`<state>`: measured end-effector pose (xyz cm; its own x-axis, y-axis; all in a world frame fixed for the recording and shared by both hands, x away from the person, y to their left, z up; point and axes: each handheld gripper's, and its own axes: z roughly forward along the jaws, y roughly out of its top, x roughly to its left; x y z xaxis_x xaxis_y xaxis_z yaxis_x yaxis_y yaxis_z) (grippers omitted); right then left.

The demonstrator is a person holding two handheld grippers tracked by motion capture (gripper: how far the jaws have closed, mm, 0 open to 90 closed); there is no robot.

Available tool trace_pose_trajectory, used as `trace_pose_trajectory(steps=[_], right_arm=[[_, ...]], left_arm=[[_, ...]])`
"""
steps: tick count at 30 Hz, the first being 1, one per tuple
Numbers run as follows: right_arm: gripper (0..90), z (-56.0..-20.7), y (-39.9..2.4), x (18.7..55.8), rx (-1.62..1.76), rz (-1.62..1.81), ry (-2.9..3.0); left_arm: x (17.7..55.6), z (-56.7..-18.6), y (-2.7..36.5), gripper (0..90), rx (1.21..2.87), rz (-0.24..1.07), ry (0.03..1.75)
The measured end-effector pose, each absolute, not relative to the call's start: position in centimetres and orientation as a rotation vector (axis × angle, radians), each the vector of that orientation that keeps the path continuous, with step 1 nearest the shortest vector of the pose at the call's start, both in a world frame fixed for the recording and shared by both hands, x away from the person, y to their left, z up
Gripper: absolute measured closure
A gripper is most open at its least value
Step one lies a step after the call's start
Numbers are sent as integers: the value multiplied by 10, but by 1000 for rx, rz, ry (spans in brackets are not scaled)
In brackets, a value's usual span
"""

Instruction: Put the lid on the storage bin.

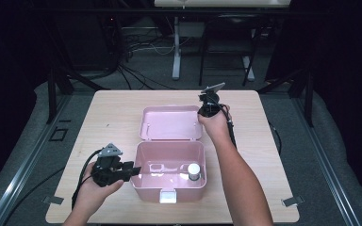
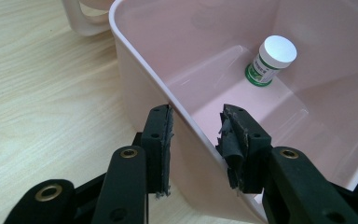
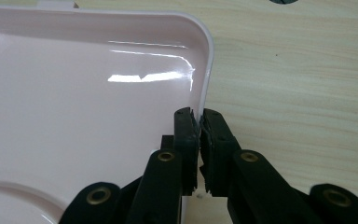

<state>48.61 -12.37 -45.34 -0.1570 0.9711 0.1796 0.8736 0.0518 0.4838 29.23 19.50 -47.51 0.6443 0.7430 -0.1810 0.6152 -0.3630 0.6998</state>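
Work looks near its end: bottle (image 2: 271, 59) already stands inside the open box (image 1: 144, 186). Right gripper (image 3: 199, 122) is clamped on the lid (image 3: 74, 116) rim behind the box; left gripper (image 2: 196, 125) straddles the box's wall, jaws apart. Closing remains.

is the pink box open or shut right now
Open. The lid lies flat on the table behind the pink box, inner face up, and a small white-capped bottle stands upright inside.

I see a light wooden table (image 1: 108, 117); the open pink box (image 1: 169, 181) sits directly on it, between my jaws.
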Motion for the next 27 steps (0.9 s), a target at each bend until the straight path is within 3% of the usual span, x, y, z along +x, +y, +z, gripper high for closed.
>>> trace_pose_trajectory(steps=[27], right_arm=[[873,-425,-129,465,1765,879,2070]], left_arm=[[292,-475,194,630,2092,216,1058]])
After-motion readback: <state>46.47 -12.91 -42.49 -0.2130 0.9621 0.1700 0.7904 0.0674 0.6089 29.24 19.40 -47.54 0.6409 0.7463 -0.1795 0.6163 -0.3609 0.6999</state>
